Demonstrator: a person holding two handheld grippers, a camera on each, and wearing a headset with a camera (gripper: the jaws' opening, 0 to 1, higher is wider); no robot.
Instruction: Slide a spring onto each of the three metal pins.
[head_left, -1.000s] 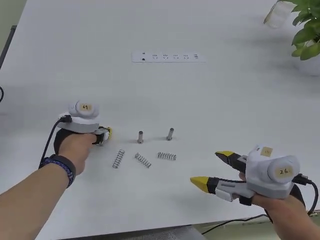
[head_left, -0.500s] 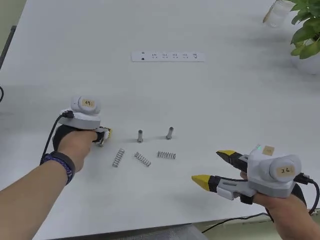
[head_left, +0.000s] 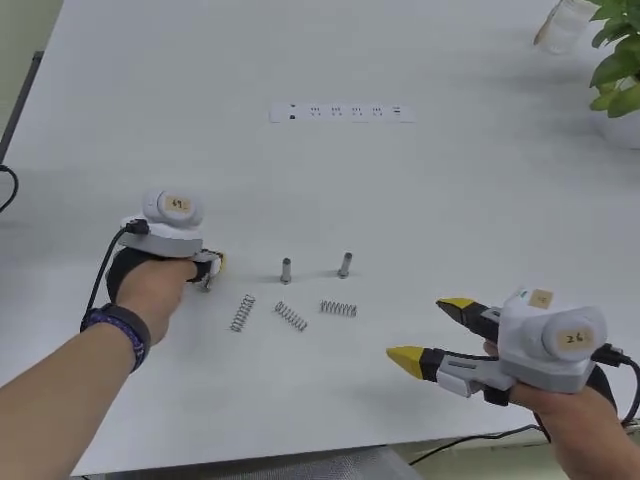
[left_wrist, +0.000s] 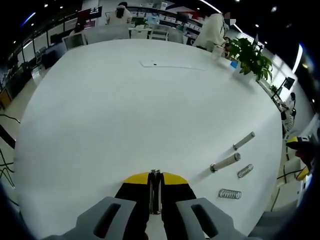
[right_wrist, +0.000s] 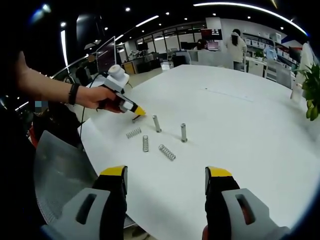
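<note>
head view: two free pins (head_left: 286, 270) stand to the right of the left gripper (head_left: 207, 268); three springs (head_left: 291, 317) lie between it and the right gripper (head_left: 430, 330).
left gripper view: jaws narrow, clamping the held pin (left_wrist: 155, 192).
right gripper view: jaws wide, empty, springs ahead.
seemingly no spring is picked yet; next, pinch the nearest spring lightly and thread it.
</note>
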